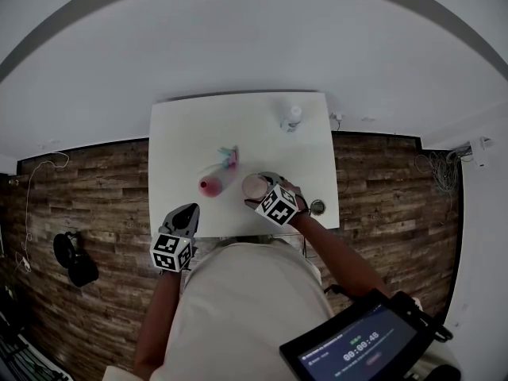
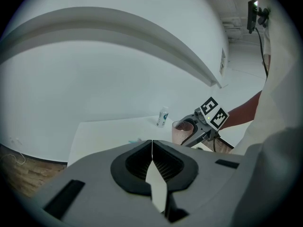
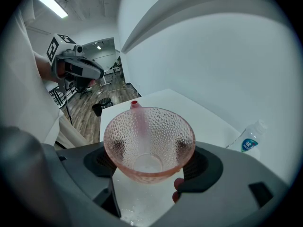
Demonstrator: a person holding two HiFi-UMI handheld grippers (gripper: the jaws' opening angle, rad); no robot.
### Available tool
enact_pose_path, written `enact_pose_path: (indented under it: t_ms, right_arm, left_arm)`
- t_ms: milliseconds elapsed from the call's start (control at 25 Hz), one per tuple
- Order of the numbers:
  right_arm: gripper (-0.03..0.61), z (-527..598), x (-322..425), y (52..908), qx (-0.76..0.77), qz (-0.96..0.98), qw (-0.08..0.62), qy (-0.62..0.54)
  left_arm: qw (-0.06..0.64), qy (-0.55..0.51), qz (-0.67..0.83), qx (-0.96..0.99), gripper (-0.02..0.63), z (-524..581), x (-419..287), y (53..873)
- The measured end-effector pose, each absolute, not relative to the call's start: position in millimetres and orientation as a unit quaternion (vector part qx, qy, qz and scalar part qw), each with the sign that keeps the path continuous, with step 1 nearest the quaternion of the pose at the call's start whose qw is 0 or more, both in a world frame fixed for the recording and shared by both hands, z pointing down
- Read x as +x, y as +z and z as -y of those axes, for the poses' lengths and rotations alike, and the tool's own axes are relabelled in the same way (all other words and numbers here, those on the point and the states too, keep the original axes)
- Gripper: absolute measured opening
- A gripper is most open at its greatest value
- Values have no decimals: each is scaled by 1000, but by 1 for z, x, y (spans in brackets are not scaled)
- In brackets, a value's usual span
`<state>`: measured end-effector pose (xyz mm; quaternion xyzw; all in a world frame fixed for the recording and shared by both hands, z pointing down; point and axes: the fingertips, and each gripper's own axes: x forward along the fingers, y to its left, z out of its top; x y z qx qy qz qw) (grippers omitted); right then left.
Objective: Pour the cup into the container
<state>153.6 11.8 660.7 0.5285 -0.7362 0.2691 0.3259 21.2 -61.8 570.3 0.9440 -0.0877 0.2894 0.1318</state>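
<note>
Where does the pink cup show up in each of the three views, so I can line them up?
Head view: the pink cup is near the front edge of the table, right of centre.
Left gripper view: small, right of centre.
Right gripper view: close up, lower centre.
Shared landmark: the water bottle, at the table's far side in all three views.

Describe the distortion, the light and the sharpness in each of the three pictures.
Head view: strong fisheye, so the edges of the table bow. Left gripper view: a black round vignette at the corners, with soft, even light. Right gripper view: the cup is sharp, its dimples clear; a ceiling lamp glares at top left.
</note>
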Motion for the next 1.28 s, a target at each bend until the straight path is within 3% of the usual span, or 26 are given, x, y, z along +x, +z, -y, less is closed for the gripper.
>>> enact_pose_path:
  t_ms: [1280]
  right_arm:
    - [382,-24,155,683,526,730,333,281]
  left_arm:
    - [142,308,75,938,12,44,9,583]
